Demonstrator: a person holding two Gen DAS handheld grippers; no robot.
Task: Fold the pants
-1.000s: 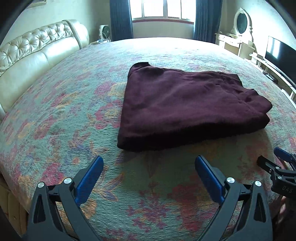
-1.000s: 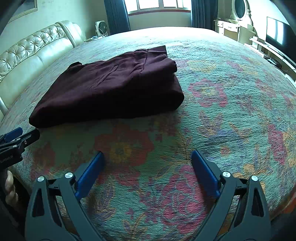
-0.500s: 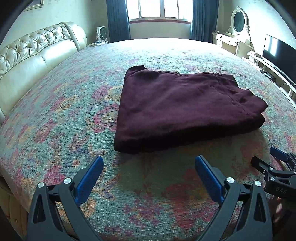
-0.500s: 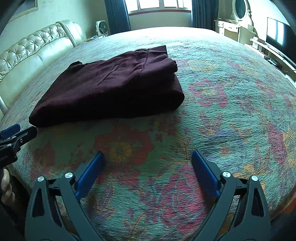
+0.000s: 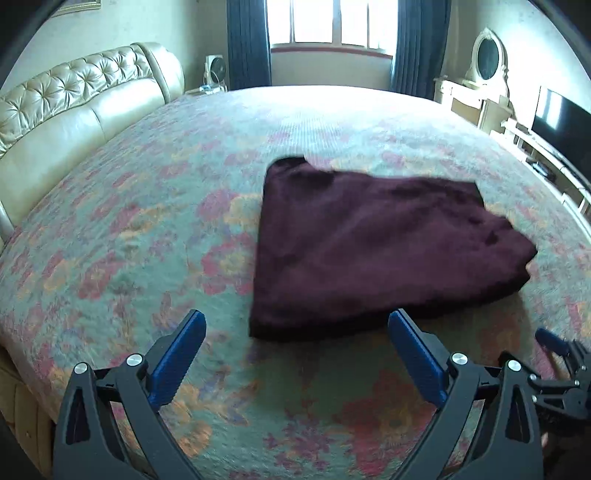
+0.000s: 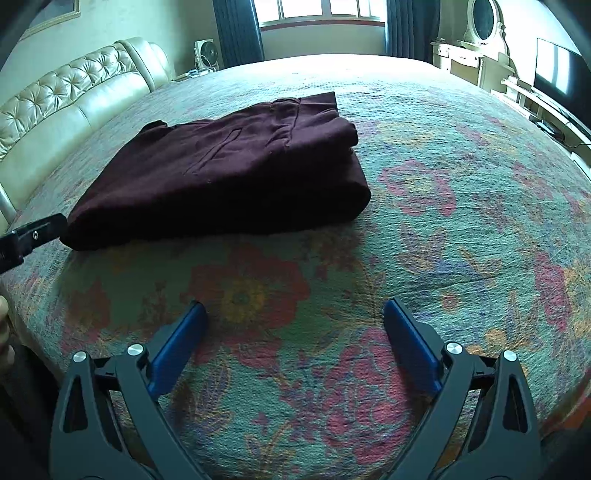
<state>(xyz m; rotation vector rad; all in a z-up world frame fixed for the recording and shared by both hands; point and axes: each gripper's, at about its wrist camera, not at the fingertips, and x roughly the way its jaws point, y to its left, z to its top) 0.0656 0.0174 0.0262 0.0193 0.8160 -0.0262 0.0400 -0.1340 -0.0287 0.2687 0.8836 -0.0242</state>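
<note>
The dark maroon pants [image 5: 373,251] lie folded into a thick flat stack on the floral bedspread [image 5: 147,229]; they also show in the right wrist view [image 6: 229,173]. My left gripper [image 5: 295,332] is open and empty, just in front of the stack's near left corner. My right gripper [image 6: 293,319] is open and empty, over bare bedspread, in front of and to the right of the stack. The right gripper also shows at the left wrist view's right edge [image 5: 565,373]. The left gripper's tip shows at the right wrist view's left edge [image 6: 33,234].
A cream tufted headboard [image 5: 74,107] runs along the left. A window with dark blue curtains [image 5: 332,22] is at the back. A dressing table with an oval mirror [image 5: 487,62] and a TV [image 5: 561,125] stand at the right. The bed's near edge is below both grippers.
The left gripper has shifted left and turned, so the pants now sit further right in its view. The right gripper has barely moved. Both stay open.
</note>
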